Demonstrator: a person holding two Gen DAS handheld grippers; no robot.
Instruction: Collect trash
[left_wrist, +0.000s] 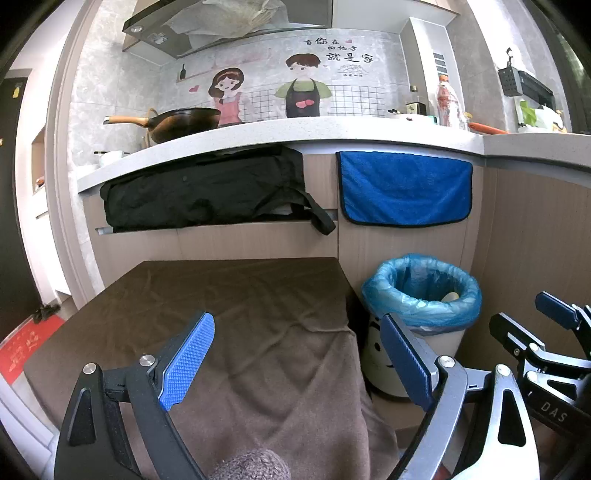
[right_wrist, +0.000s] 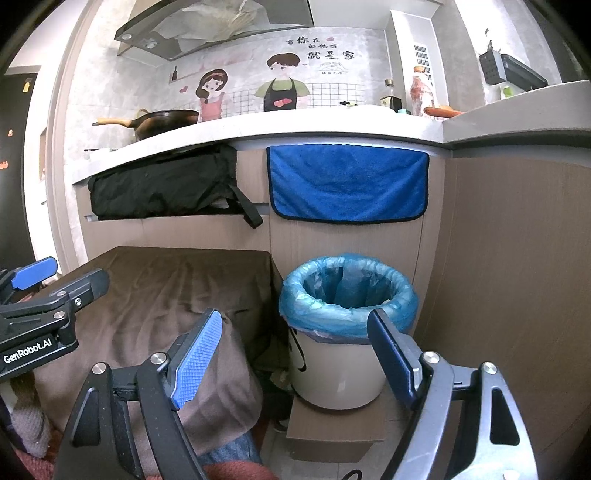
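- Right wrist view: trash bin (right_wrist: 338, 369), white with a blue liner (right_wrist: 347, 295), stands on a low wooden block against the cabinet, just right of the brown-draped table (right_wrist: 166, 291).
- Left wrist view: one pale item (left_wrist: 451, 296) sits inside the liner; can't tell what it is.
- No loose trash visible on the brown cloth or floor in either view.
- Left gripper (left_wrist: 299, 363): jaws spread wide, nothing between them, hovering over the near table edge.
- Right gripper (right_wrist: 295, 358): jaws spread wide, empty, aimed at the bin's near side.
- Behind: black bag (left_wrist: 207, 188) and blue towel (left_wrist: 406, 188) hang under the counter; wok (left_wrist: 184, 123) on top.
- Step, my read: either start or end of the task — both hands idle, table bare, bin partly used.
- Next move likely needs finding a trash piece out of frame, or gathering the liner rim; either calls for repositioning first.
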